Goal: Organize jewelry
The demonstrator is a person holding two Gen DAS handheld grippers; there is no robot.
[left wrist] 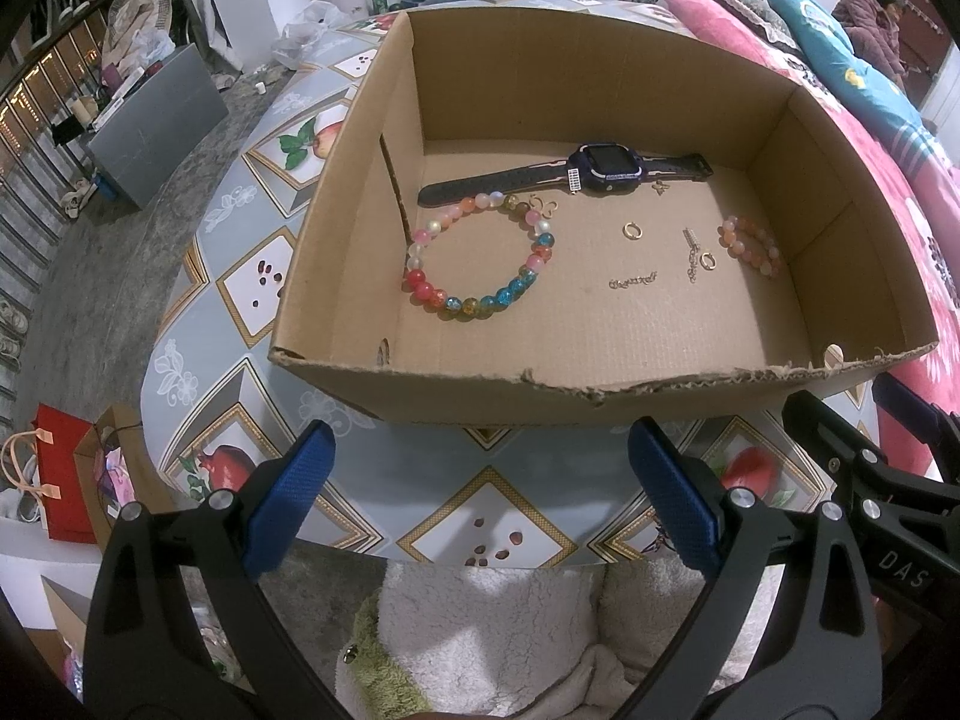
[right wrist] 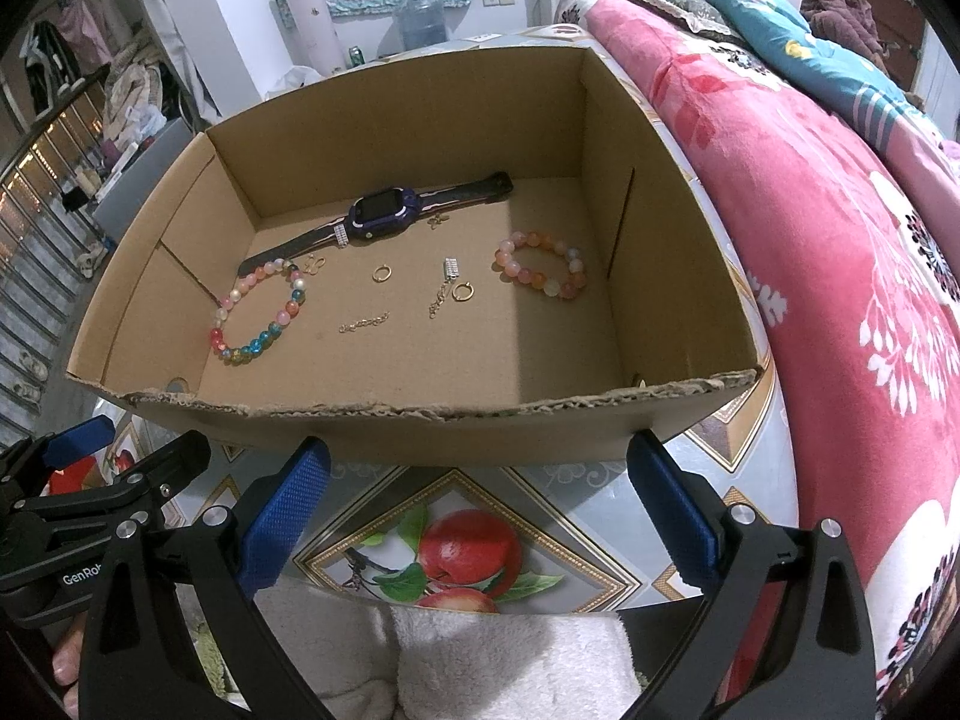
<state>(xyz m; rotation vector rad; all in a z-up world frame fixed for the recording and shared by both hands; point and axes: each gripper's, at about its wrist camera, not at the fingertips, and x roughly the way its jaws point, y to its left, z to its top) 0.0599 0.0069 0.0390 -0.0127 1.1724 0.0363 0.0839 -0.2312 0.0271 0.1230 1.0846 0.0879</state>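
Fruit-patterned covering dresses the desk (left wrist: 252, 276) beside a pink-quilted bed (right wrist: 840, 252), and on it stands an open cardboard box (right wrist: 420, 426) with the jewelry spread apart on its floor, probably so each piece can be picked singly: multicoloured bracelet (left wrist: 480, 258), peach bracelet (right wrist: 540, 267), watch (left wrist: 594, 171), small rings and what look like chains. Left tool (left wrist: 480, 492) and right tool (right wrist: 480, 498) hover level before the box's near wall, jaws spread, holding nothing.

A plain brown cardboard box (left wrist: 600, 384) is seen on a grey-blue surface (right wrist: 576, 480) patterned with gold-framed red fruit. A multicoloured bead bracelet (left wrist: 480, 255), a peach-and-pink one (right wrist: 543, 273), and a dark purple watch (left wrist: 600, 171) are shown. Blue pads are borne by both black claws.
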